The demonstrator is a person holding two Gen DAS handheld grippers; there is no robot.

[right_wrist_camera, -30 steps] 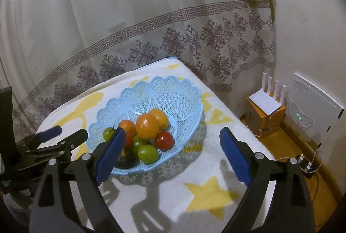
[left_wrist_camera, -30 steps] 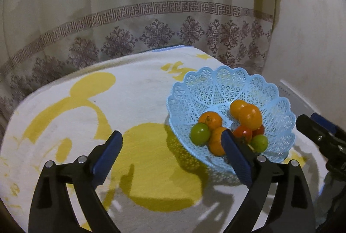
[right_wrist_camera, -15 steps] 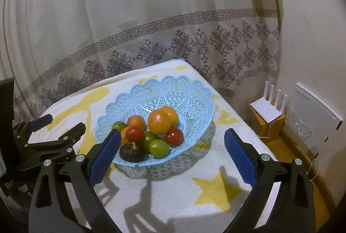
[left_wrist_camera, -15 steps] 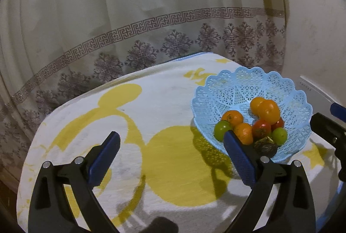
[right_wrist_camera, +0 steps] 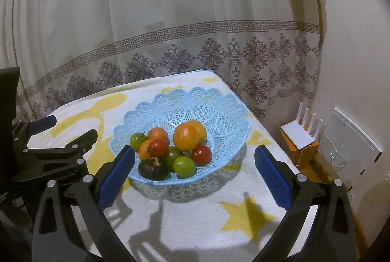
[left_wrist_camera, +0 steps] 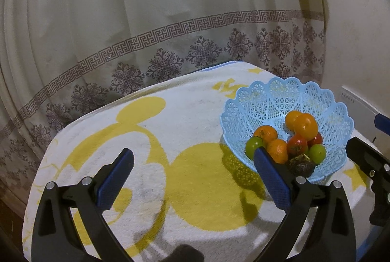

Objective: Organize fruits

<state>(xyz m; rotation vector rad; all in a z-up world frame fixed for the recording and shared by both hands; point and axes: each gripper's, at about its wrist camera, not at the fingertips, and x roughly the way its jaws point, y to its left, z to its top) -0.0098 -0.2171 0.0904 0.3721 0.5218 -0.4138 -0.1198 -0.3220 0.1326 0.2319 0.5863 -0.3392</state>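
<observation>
Both tools opening wide, empty. Right tool (right_wrist_camera: 194, 172) dead ahead of basket (right_wrist_camera: 220, 103); left tool (left_wrist_camera: 193, 174) off to its left. Right nearer.

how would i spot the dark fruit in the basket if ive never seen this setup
Find the light blue lattice basket on the white and yellow towel. Look at the fruit pile's near edge, by the rim. The dark fruit is the only brownish-black, dull-skinned one with a dried calyx on top; its neighbours are glossy green, red or orange.
</observation>
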